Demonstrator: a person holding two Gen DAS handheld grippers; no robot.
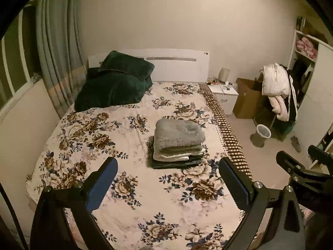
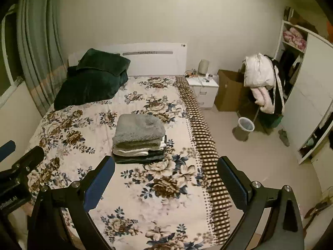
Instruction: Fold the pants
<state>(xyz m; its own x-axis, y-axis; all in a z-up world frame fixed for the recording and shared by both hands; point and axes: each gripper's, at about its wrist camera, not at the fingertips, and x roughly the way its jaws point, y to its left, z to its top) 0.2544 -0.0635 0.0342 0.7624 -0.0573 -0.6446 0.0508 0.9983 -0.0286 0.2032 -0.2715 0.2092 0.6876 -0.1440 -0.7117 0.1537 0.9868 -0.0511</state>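
Big floral bed [image 1: 133, 189], and mid-bed the folded stack of pants [image 1: 179, 143] sits squared up. Left tongs [image 1: 167, 182] and right tongs [image 2: 165, 180] both hang wide open, empty — a careless dip could topple that pile. Only the right view shows the nightstand drawers [image 2: 205, 95] clearly

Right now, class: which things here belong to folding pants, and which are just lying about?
Belongs to the job:
- stack of folded clothes
- left gripper, open
- right gripper, open
- floral bedspread, the work surface

Just lying about:
- green blanket
- nightstand
- waste bin
- cardboard box
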